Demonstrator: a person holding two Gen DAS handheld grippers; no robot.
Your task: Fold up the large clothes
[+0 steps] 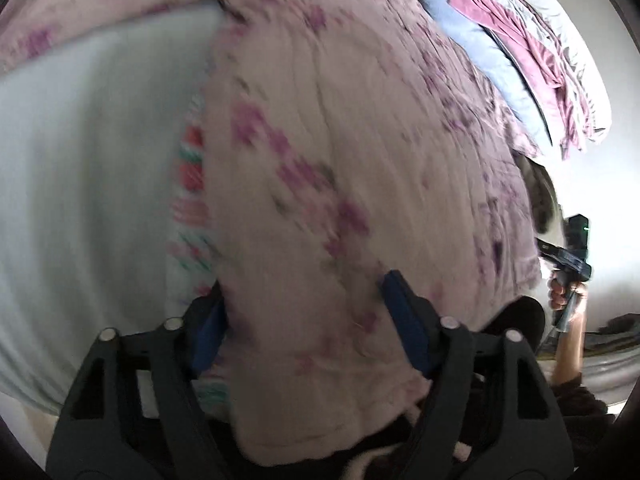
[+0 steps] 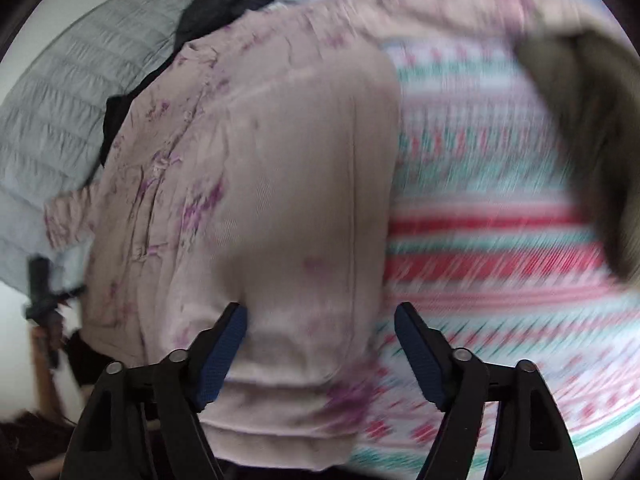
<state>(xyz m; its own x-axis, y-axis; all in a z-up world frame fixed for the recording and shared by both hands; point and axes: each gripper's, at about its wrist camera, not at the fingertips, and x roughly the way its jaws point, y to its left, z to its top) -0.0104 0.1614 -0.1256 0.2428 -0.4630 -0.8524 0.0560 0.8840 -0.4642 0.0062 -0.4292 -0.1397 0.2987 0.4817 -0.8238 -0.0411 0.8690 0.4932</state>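
Both wrist views, motion-blurred. The pink floral garment lies spread on the bed, covering part of a striped cloth with red, green and white bands; a strip of that cloth also shows at the garment's left edge in the left view. The left gripper is held low over the garment's near edge, fingers spread wide, with fabric bunched up between the blue pads; the pads do not pinch it. The right gripper is likewise released, its fingers apart over the garment's hem, the left pad touching or just above the fabric; which cannot be told. In the left view the person's right hand appears at the far right, wrapped round its gripper handle, forearm running down and outward. A grey quilt and a dark garment lie beyond the pink one, with folded pink and blue bedding stacked at the bed's far side.
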